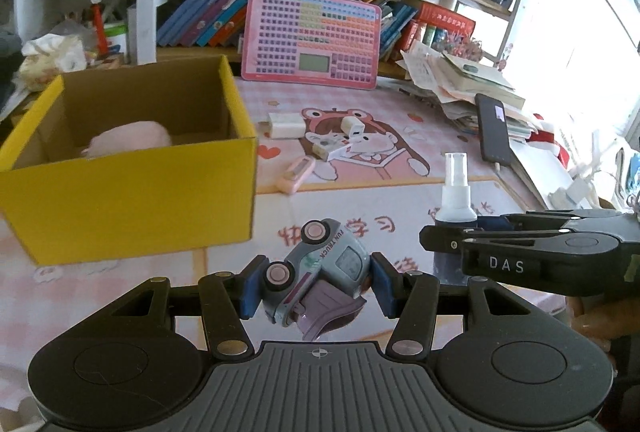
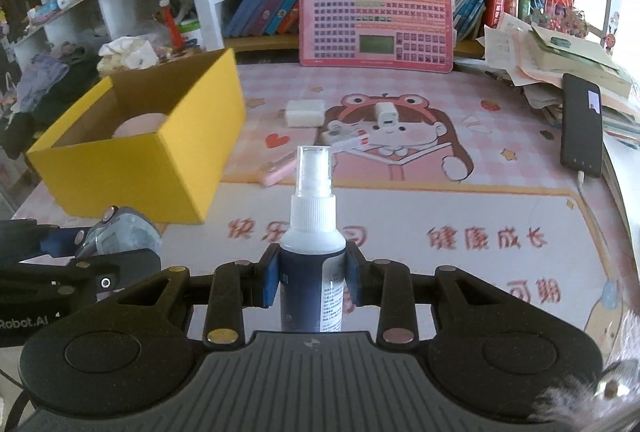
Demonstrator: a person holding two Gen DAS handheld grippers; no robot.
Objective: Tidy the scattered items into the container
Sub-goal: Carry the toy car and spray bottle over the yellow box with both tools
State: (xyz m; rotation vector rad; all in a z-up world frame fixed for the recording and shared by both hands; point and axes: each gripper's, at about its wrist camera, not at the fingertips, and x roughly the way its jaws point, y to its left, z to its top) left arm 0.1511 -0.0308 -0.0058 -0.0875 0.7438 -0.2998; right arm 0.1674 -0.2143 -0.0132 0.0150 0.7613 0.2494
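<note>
Cluttered study table with pink mat. Left hand-held gripper (image 1: 312,290) is clamped on the toy truck (image 1: 320,272), right hand-held gripper (image 2: 312,278) on the spray bottle (image 2: 314,252), both near the yellow box (image 1: 132,188) (plush inside). Advice: clear the box rim before releasing.

The left claw (image 1: 314,286) is matte black plastic: two round housings flank a grey ribbed centre plate stamped with a small crosshair mark. Angular black linkage bars, with triangular cut-outs, run forward from brass and silver pivot pins to two fingers faced with blue pads (image 1: 249,292). The right claw (image 2: 312,278) is built the same way, with blue pads (image 2: 270,278), a gold pin on one link and a pinkish silver pin on the other. Seen side-on, its body carries white "DAS" lettering; the left one's shows "Robot.AI" and a small ringed screw.
</note>
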